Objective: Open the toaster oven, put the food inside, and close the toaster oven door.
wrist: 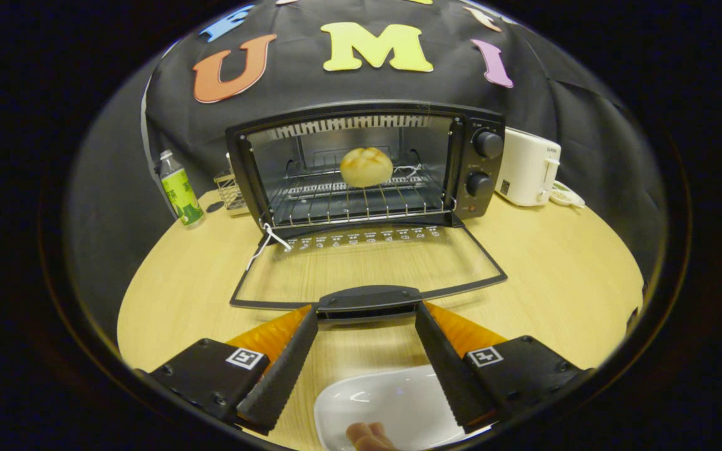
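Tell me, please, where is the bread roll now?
In the gripper view the bread roll lies on the wire rack inside the open toaster oven, beyond the lowered door and the open gripper.

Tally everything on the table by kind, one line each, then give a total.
Toaster oven, door down: 1
White toaster: 1
Bun on the oven rack: 1
Bottle: 1
Wire basket: 1
White plate, sausages on it: 1
Total: 6
The tongs are open, tips at the door handle.
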The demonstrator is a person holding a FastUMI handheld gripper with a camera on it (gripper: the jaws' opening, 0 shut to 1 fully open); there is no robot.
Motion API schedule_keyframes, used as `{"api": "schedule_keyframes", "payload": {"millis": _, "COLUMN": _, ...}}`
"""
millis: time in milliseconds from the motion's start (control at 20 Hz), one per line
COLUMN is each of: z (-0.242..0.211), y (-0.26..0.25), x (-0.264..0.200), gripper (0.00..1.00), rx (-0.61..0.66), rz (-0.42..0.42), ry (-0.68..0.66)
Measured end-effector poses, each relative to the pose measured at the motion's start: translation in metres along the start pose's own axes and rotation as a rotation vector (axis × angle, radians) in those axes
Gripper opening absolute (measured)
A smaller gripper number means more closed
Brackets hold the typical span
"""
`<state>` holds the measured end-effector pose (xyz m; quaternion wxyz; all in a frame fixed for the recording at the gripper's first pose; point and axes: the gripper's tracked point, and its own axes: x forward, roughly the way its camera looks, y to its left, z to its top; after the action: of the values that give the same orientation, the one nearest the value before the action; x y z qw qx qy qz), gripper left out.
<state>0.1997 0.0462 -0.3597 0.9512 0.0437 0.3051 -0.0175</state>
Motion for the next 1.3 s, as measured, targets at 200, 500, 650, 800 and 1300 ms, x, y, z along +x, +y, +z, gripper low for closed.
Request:
{"api": "schedule_keyframes", "payload": {"millis": 200, "z": 0.026, "y": 0.007, "x": -0.009, "gripper": 1.0, "rx": -0.061, "rz": 0.024, "ry": -0.093}}
{"api": "schedule_keyframes", "payload": {"millis": 500, "z": 0.018, "y": 0.0, "x": -0.017, "gripper": 1.0, "rx": -0.081, "rz": 0.004, "ry": -0.03}}
{"api": "schedule_keyframes", "payload": {"millis": 650, "z": 0.007, "y": -0.003, "x": -0.014, "gripper": 1.0, "rx": -0.052, "rz": 0.001, "ry": 0.026}}
{"api": "schedule_keyframes", "payload": {"millis": 800, "z": -0.009, "y": 0.0, "x": -0.006, "gripper": 1.0, "rx": -0.017, "rz": 0.023, "ry": 0.095}}
{"api": "schedule_keyframes", "payload": {"millis": 1300, "z": 0.006, "y": 0.002, "x": -0.002, "gripper": 1.0, "rx": -0.021, "rz": -0.008, "ry": 0.075}}
